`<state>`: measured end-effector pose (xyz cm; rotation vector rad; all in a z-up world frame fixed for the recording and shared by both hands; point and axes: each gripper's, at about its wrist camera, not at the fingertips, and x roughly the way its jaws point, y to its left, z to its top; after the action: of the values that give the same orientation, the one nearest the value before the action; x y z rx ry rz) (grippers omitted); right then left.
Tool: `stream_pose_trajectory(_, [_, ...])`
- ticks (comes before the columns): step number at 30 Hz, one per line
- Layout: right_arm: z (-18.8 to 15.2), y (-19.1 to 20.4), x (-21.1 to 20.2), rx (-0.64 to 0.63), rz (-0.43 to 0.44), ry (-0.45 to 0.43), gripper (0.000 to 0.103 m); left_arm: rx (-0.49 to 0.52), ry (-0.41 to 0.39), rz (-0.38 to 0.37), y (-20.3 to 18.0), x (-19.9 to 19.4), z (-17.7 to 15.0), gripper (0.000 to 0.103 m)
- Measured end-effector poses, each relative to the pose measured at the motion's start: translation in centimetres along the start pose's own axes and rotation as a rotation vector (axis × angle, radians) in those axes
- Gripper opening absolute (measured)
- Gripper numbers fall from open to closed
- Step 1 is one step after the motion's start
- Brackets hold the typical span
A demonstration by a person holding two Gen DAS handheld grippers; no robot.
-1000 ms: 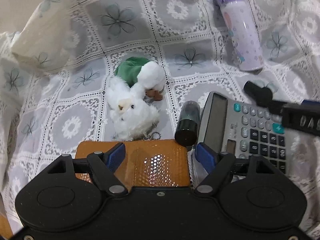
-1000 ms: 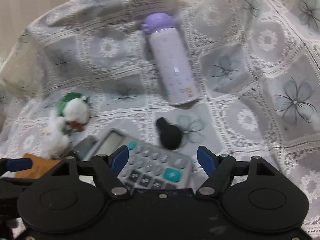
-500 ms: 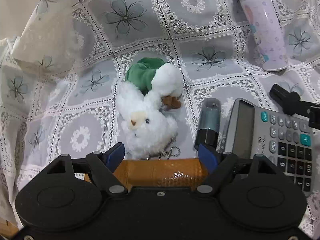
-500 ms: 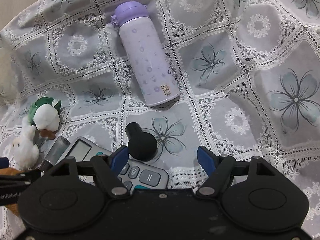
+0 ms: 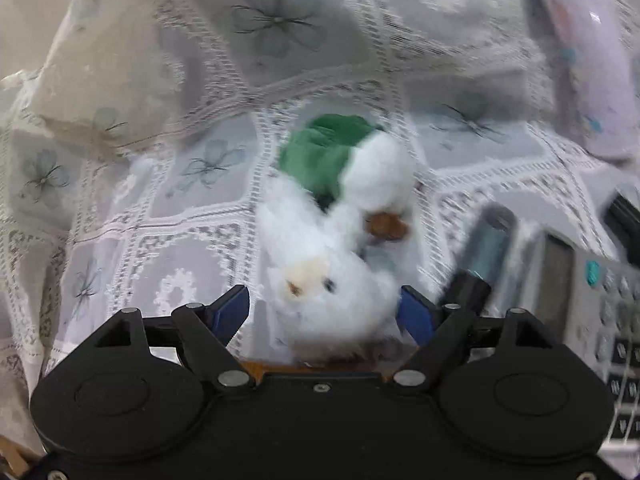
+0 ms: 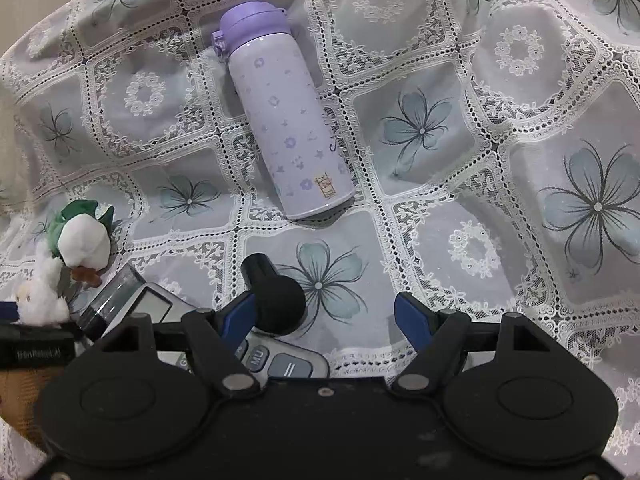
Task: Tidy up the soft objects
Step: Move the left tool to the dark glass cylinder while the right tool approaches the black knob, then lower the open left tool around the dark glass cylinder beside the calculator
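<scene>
White plush (image 5: pixel 320 284), lilac flowered bottle (image 6: pixel 288 128), grey floral tablecloth (image 6: pixel 520 160).

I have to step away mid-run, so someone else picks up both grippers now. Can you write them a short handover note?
Left gripper: open, jaws just widened, the fluffy white plush chick sits between the fingers, not yet pinched.
Right gripper: open, empty, over the black knob-shaped object and grey calculator.
The white plush with green cap lies against the chick on the lace tablecloth; the lilac flowered bottle lies on its side further off.
Done: nothing sorted yet.
Left: probably grasp the chick, then the green-capped plush, and group them.
</scene>
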<state>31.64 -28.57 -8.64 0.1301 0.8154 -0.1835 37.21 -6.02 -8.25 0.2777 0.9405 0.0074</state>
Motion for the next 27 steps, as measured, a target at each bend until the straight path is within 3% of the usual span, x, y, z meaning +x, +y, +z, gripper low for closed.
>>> stream_pose_trajectory(6, [0.4, -0.9, -0.1, 0.028, -0.045, -0.024, 0.075, -0.001, -0.018, -0.025, 0.3, -1.4, -0.2, 0.079])
stream_pose_trajectory(12, [0.2, -0.1, -0.6, -0.001, -0.001, -0.029, 0.075, 0.038, -0.014, -0.099, 0.0, -2.8, -1.1, 0.079])
stream_pose_trajectory(20, [-0.1, -0.2, -0.7, 0.013, 0.016, -0.013, 0.075, 0.097, 0.027, -0.114, -1.2, -1.3, -0.8, 0.078])
stream_pose_trajectory(27, [0.2, -0.7, -0.6, 0.031, 0.012, -0.009, 0.075, 0.044, 0.065, -0.12, -0.7, 0.2, 0.4, 0.079])
